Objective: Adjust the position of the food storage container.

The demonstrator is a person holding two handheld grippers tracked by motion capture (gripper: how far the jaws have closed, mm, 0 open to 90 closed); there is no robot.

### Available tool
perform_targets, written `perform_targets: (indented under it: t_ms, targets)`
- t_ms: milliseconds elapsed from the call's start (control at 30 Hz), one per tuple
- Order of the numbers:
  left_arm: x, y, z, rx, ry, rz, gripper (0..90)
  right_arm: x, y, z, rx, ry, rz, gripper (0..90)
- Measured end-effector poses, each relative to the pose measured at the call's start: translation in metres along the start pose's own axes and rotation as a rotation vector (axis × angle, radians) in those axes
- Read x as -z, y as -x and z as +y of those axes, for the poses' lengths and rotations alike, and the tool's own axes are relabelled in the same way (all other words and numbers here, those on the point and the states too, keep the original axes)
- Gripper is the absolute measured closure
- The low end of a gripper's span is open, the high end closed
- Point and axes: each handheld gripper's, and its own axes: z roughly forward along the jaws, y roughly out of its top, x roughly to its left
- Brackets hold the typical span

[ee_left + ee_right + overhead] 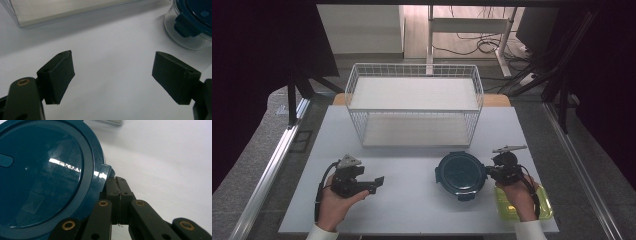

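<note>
Two grippers | left gripper (374, 183) jaws apart | right gripper (117, 182) jaws together beside container lid (47, 177), contents hidden

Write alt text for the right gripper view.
The right gripper, jaws shut together, rests its tips against a side clip of a round container's dark blue lid. The lid takes up the left of the picture; bare white table lies to the right.

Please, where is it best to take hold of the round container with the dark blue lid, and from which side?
Probably by a latch tab, not the body: the round container looks too wide for the jaws, and its lid is flat and smooth. The shut right gripper already rests against the right-side tab; the open left gripper could approach the left tab level.
</note>
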Motion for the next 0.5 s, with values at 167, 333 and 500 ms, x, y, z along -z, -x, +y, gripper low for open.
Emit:
perform_targets:
  t_ms: [167,333,500]
  targets:
    - [0.001,-0.002,-0.001,0.009,0.003,-0.002,17.3,-0.002,-0.019,0.002,0.013,-0.008,0.029,88.9]
    - [-0.002,0.000,-0.001,0.006,-0.004,-0.010,17.3,-0.005,-0.033,0.004,0.043,-0.018,0.012,88.9]
    - [-0.003,0.002,-0.001,0.001,-0.005,-0.012,17.3,-0.006,-0.043,0.004,0.052,-0.021,0.017,89.0]
